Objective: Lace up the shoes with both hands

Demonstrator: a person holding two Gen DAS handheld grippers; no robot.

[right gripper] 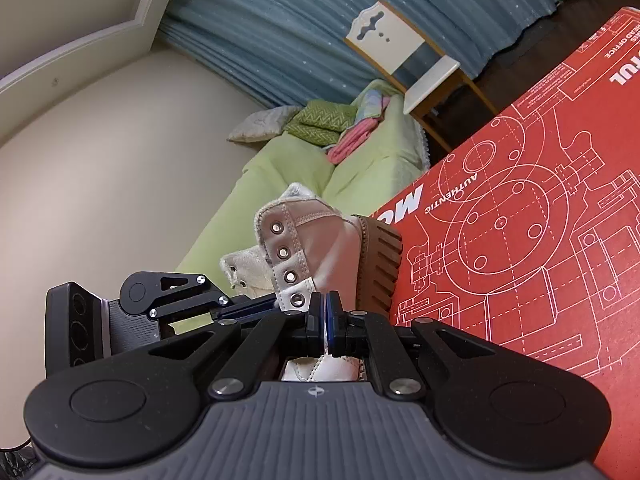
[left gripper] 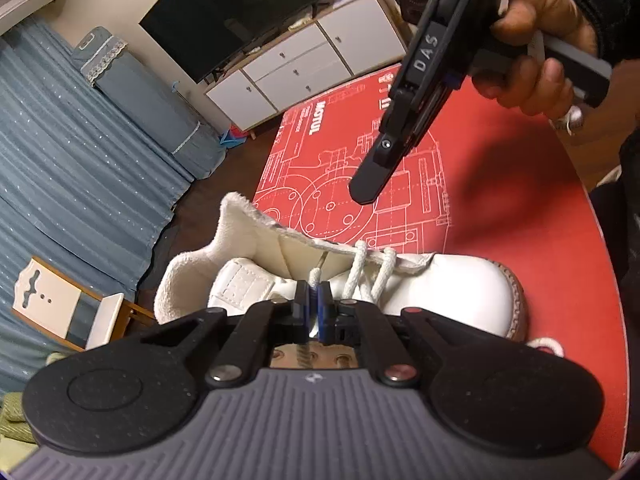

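A white high-top shoe [left gripper: 440, 292] lies on the red mat [left gripper: 520, 216], toe to the right, tongue and collar to the left. My left gripper [left gripper: 314, 300] is shut on the tip of a white lace [left gripper: 315, 278], just above the shoe's throat. Two crossed lace strands [left gripper: 372, 276] run over the vamp. My right gripper [left gripper: 366, 194], held in a hand, hovers above the shoe with its fingers together and empty. In the right wrist view the right gripper [right gripper: 325, 308] is shut beside the shoe's eyelet row [right gripper: 288, 256], and the left gripper [right gripper: 256, 304] reaches in from the left.
A loose lace loop [left gripper: 546, 346] lies on the mat by the shoe's toe. A white cabinet [left gripper: 304, 64] with a TV, blue curtains [left gripper: 80, 152], a wooden chair [left gripper: 64, 312] and a green-covered sofa [right gripper: 280, 160] surround the table.
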